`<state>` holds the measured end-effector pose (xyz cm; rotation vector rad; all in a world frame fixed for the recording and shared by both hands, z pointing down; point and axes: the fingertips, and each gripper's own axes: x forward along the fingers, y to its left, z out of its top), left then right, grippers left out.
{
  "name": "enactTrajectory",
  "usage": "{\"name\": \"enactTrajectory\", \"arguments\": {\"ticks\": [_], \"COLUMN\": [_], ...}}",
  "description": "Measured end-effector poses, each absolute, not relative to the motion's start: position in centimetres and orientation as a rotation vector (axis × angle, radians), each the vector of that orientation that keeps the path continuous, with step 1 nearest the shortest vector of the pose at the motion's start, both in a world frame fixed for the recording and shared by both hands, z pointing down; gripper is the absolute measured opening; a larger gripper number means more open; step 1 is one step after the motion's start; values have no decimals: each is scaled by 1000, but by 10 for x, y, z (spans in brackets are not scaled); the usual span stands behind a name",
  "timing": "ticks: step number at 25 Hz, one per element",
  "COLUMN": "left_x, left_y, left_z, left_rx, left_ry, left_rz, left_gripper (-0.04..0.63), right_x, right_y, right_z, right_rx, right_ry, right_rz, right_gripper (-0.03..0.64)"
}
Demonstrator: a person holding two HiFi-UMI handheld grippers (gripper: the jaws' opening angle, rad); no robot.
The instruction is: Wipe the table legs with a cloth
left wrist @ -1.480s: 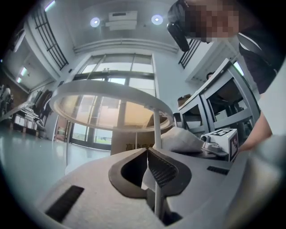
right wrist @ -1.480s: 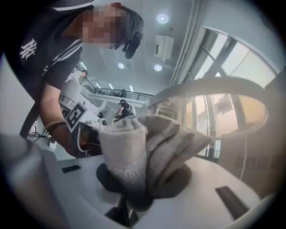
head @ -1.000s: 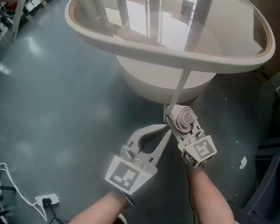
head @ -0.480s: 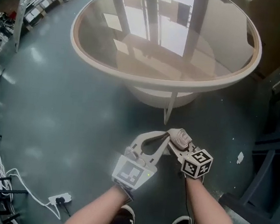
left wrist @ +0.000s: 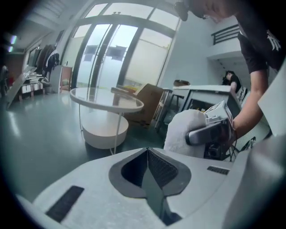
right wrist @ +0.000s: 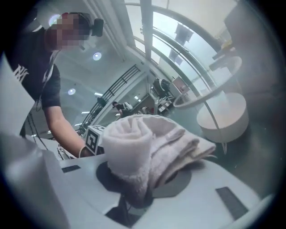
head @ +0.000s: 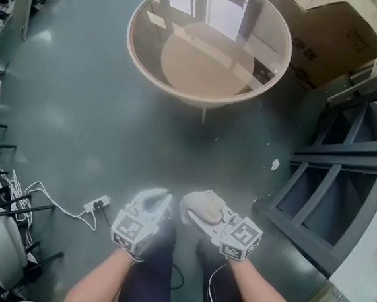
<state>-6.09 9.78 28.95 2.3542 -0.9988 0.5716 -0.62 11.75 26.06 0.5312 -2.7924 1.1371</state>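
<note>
The round glass-topped table point(head: 152, 50) stands well ahead of me on a pale disc base, with one thin white leg point(head: 203, 114) on the near side. My right gripper point(head: 194, 211) is shut on a rolled white cloth point(head: 206, 206), held low near my legs and far from the table. Beside it, my left gripper point(head: 163, 196) is shut with nothing in it. In the left gripper view its jaws point(left wrist: 147, 156) meet in a line, and the cloth point(left wrist: 184, 130) shows to the right. In the right gripper view the cloth point(right wrist: 145, 145) bulges out of the jaws, with the table point(right wrist: 210, 91) small behind.
A cardboard box point(head: 332, 31) lies behind the table. A dark metal frame point(head: 334, 187) fills the right side. A power strip point(head: 97, 204) with cables lies on the grey floor at the left, near chair legs point(head: 6, 255). A white scrap point(head: 275, 164) is on the floor.
Both grippers have drawn back from the table leg toward my body. The cloth no longer touches the leg, and the table is now much farther away.
</note>
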Motion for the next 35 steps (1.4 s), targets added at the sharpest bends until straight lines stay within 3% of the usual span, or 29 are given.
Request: {"name": "enactTrajectory", "arguments": {"ticks": [9,15,22,35], "left_x": [-3,9,20,-24], "left_y": [119,167,251,393], "left_z": [-114,-308,-400,-419], "left_rx": [2611,2830,2941,3014], "left_ry": [-1021,-1078,-983,-704], "left_rz": [271,236,137,98], "left_gripper": [8,8,8,8], "right_x": [73,69,63,28], "right_y": [134,181,263,394], "right_z": [-154,-325,-412,-427], "right_rx": [292,140,86,285], "right_ry": [-3031,-3196,-3227,-3211], "right_rz": [653,401,252,331], "right_gripper": [91,91,91,89]}}
